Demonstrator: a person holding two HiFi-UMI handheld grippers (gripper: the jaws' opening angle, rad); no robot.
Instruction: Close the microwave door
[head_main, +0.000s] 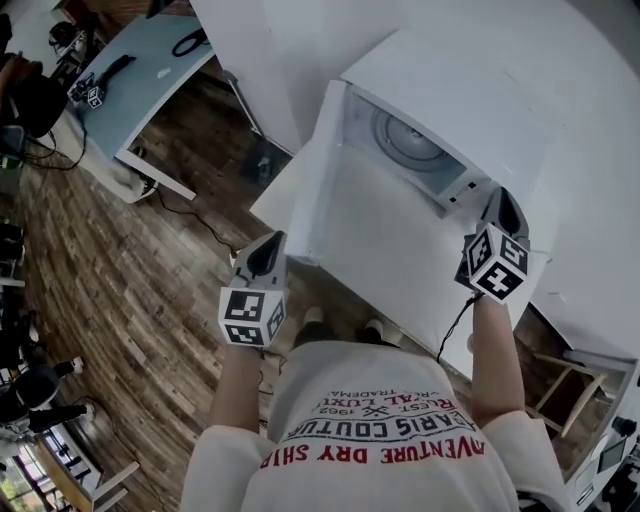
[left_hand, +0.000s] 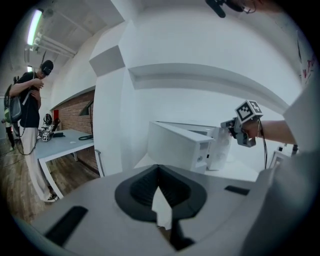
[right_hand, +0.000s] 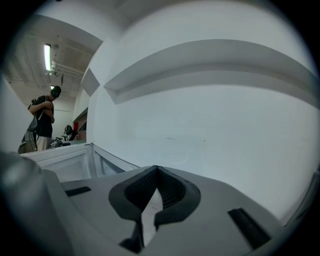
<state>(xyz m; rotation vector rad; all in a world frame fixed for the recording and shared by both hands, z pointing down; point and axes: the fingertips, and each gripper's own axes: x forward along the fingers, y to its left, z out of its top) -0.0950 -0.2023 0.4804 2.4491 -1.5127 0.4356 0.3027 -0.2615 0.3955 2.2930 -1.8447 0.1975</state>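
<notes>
By the counter's (head_main: 400, 275) front edge, my left tool (head_main: 268, 248), clenched and empty, waits beside the open microwave door (head_main: 318, 170). Next I judge a push shut. My right tool (head_main: 500, 205) is clenched too.

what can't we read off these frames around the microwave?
Markings on the control panel: too small in the head view.
Most of the cavity: in the head view the top of the microwave hides all but the turntable end.
Latch of the microwave door: the head view looks down its top edge.
Right gripper view: microwave cut off at the left edge.
</notes>
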